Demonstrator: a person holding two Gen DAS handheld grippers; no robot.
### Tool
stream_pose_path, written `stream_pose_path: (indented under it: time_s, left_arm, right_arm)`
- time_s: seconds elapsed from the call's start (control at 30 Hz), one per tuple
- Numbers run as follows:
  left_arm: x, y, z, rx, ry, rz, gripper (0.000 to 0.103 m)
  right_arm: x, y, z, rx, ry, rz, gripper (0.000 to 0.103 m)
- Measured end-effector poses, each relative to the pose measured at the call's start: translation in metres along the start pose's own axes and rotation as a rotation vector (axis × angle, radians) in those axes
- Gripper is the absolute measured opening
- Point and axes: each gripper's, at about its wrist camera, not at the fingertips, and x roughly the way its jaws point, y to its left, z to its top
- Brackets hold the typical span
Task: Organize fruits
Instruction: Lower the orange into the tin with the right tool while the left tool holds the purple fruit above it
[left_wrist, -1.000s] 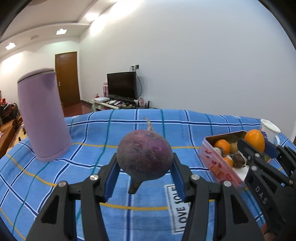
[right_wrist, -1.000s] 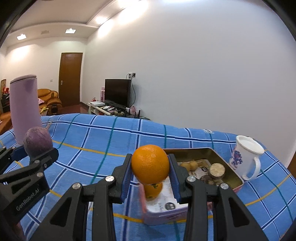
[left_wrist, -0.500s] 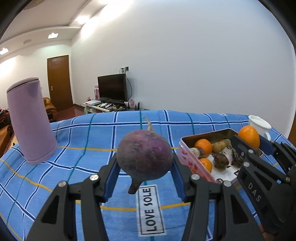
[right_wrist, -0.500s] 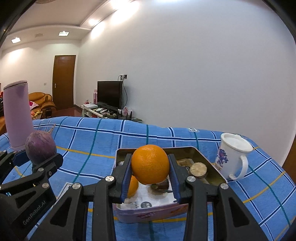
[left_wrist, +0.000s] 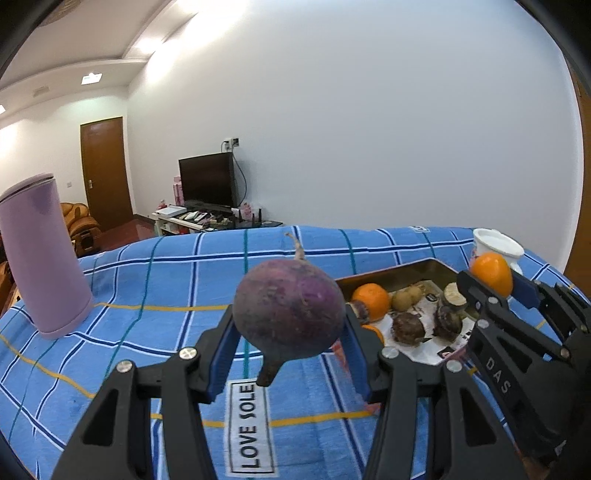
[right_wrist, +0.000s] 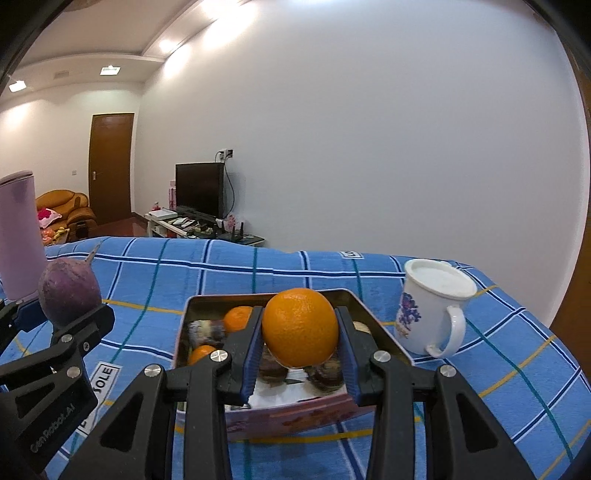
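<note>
My left gripper (left_wrist: 290, 332) is shut on a round purple root vegetable (left_wrist: 290, 310) and holds it above the blue checked cloth, just left of the pink tin box (left_wrist: 391, 277). My right gripper (right_wrist: 300, 343) is shut on an orange (right_wrist: 300, 326) and holds it over the tin box (right_wrist: 291, 413). The box holds two small oranges (right_wrist: 238, 317), brown fruits and dark round pieces. In the right wrist view the left gripper (right_wrist: 68, 314) with the purple vegetable (right_wrist: 68, 295) is at the left. In the left wrist view the right gripper (left_wrist: 491, 280) with the orange (left_wrist: 491, 273) is at the right.
A tall lilac flask (left_wrist: 40, 254) stands at the left of the table. A white flowered mug (right_wrist: 432, 310) stands right of the box. A "LOVE SOLE" label (left_wrist: 251, 428) lies on the cloth. A TV, door and sofa are far behind.
Both grippers have moved right, with the box now closer and more centred under them. The right gripper's orange now hangs over the box. Both grips are unchanged.
</note>
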Motion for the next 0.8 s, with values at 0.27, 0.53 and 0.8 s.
stream_pose_path:
  time_s: [0.27, 0.53, 0.8]
  left_arm:
    - [0.002, -0.015, 0.005, 0.005, -0.005, -0.020, 0.055]
    - [0.008, -0.028, 0.010, 0.012, -0.002, -0.039, 0.055]
    - [0.013, -0.045, 0.016, 0.019, -0.012, -0.069, 0.055]
  right_arm:
    - [0.005, -0.020, 0.000, 0.022, 0.007, -0.030, 0.039]
    - [0.010, -0.035, 0.001, 0.034, 0.017, -0.053, 0.039]
    - [0.013, -0.048, 0.003, 0.059, 0.026, -0.077, 0.039]
